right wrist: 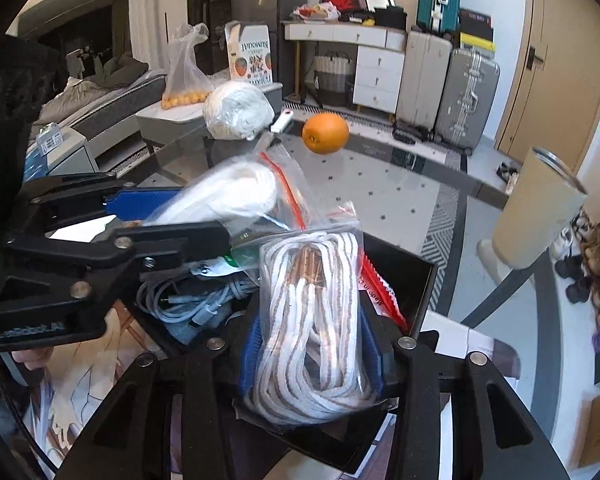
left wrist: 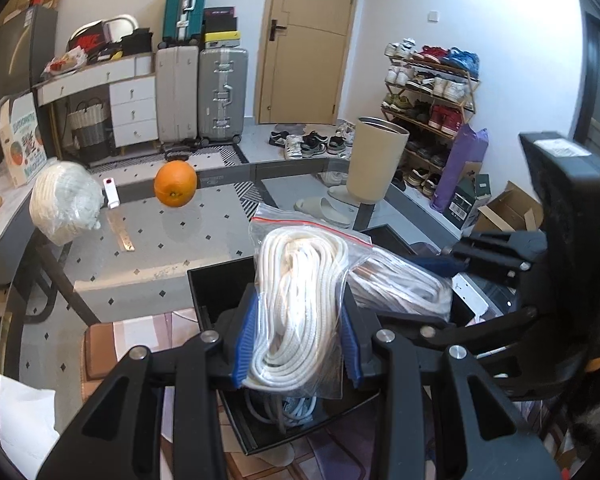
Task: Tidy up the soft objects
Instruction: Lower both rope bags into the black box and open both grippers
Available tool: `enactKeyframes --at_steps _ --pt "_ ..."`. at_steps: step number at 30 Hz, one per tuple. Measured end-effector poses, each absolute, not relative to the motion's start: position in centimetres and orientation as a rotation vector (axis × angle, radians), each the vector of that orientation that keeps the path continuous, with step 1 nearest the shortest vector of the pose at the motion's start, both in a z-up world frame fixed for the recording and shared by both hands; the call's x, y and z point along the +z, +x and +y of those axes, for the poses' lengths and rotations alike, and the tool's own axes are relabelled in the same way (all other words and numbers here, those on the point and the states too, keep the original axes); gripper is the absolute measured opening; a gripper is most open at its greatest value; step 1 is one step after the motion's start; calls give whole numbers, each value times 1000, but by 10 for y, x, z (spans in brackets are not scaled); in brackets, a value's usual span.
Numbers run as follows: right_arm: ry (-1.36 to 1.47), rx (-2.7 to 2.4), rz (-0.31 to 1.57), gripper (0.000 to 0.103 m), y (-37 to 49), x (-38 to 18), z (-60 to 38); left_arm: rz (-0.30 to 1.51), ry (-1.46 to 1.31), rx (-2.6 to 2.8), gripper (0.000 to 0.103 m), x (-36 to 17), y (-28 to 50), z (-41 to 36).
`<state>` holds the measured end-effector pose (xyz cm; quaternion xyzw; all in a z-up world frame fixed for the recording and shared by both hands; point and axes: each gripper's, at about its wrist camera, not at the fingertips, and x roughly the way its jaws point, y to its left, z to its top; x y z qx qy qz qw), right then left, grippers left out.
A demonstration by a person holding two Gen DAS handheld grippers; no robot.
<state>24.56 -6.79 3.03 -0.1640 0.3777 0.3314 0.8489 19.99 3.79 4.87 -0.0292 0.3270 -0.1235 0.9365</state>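
We see a glass bench (left wrist: 148, 248) with an orange (left wrist: 175, 184) on it, suitcases (left wrist: 204, 96) behind. Left gripper (left wrist: 298, 344) fingers clamp a bagged white rope (left wrist: 300, 300) above the black bin (left wrist: 220, 284). Right gripper (right wrist: 310, 354) fingers flank a bagged brown-striped rope (right wrist: 312, 320) there, grip unclear.

White walls. Closed tan door (left wrist: 308, 40) as landmark: grey suitcases (left wrist: 202, 96) and white drawer unit (left wrist: 134, 110) to its left, loaded shoe rack (left wrist: 430, 100) to its right, loose shoes (left wrist: 308, 142) on pale floor before it. Lighting bright.

Orange (left wrist: 175, 184), beige tumbler (left wrist: 376, 160), suitcases (left wrist: 223, 96)
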Motion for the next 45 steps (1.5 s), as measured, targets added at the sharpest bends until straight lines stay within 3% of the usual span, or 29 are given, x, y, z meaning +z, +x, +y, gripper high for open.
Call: enactKeyframes --at_steps 4,16,22,24,26,29,42,45 --pt "-358 676 726 72 232 45 -77 644 -25 -296 35 56 195 38" --pt "-324 630 721 73 218 55 -106 621 207 -529 36 56 181 17" --pt "-321 625 724 73 217 53 -106 631 254 -510 48 57 181 19" --pt "-317 620 722 73 218 54 -107 620 247 -489 59 59 179 22" --pt "-312 618 721 73 218 55 -108 607 225 -467 63 63 178 27" --pt "-309 613 718 73 217 56 -111 597 200 -420 81 65 176 37" --pt "-293 604 719 73 214 57 -116 667 189 -374 85 49 180 42" --pt "-283 604 720 74 212 58 -118 659 146 -345 91 52 177 48"
